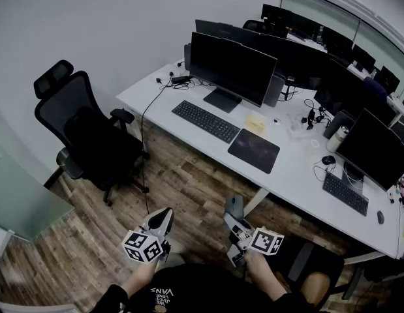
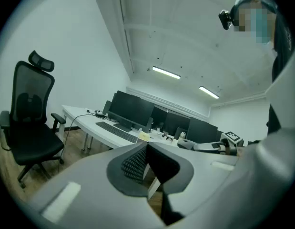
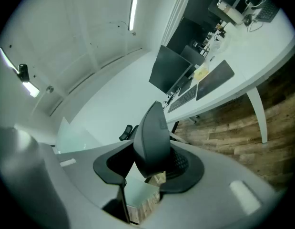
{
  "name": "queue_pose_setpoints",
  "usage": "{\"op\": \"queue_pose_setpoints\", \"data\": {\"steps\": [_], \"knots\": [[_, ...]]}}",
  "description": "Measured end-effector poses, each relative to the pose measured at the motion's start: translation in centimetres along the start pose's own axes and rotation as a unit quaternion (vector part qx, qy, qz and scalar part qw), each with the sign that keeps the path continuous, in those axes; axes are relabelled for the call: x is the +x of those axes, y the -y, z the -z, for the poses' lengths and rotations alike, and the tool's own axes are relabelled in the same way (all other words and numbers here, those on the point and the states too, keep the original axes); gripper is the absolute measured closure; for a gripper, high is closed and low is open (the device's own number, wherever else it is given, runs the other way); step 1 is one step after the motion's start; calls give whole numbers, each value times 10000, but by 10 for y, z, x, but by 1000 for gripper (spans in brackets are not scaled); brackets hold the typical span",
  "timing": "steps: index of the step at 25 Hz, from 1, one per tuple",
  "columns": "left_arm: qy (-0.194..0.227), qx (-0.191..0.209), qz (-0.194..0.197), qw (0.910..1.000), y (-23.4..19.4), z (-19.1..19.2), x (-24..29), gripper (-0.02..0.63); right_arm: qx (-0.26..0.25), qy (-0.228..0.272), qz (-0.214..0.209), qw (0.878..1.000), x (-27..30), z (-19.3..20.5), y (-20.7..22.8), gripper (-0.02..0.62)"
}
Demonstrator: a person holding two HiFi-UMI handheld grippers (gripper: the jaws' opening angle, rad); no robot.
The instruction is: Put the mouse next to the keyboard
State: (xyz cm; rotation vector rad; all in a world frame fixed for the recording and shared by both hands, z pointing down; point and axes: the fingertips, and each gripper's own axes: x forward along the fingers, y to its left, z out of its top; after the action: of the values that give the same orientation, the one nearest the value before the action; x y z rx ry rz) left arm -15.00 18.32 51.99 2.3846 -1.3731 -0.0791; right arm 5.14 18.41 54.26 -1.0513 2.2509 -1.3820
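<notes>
A dark grey mouse (image 3: 152, 137) stands on edge between the jaws of my right gripper (image 3: 149, 168), which is shut on it. In the head view this gripper (image 1: 233, 208) hangs over the wooden floor in front of the white desk (image 1: 296, 175), well short of it. The black keyboard (image 1: 205, 120) lies on the desk before a large monitor (image 1: 232, 66), with a dark mouse pad (image 1: 254, 150) to its right. My left gripper (image 1: 165, 215) is level with the right one, shut and empty; its jaws (image 2: 146, 149) meet at the tips.
A black office chair (image 1: 84, 132) stands left of the desk. A second keyboard (image 1: 345, 193), another mouse (image 1: 328, 160), cables and more monitors (image 1: 374, 149) fill the desk's right part. A glass panel (image 1: 19, 197) is at the far left.
</notes>
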Motion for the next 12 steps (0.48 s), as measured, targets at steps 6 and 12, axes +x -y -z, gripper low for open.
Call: {"op": "queue_pose_setpoints", "data": {"steps": [6, 12], "knots": [[-8, 19, 23, 10000, 1, -1, 6, 604, -27, 87, 26, 10000, 2, -7, 5, 422], [-93, -70, 0, 9999, -26, -2, 20, 604, 87, 308, 45, 9995, 18, -20, 10, 420]]}}
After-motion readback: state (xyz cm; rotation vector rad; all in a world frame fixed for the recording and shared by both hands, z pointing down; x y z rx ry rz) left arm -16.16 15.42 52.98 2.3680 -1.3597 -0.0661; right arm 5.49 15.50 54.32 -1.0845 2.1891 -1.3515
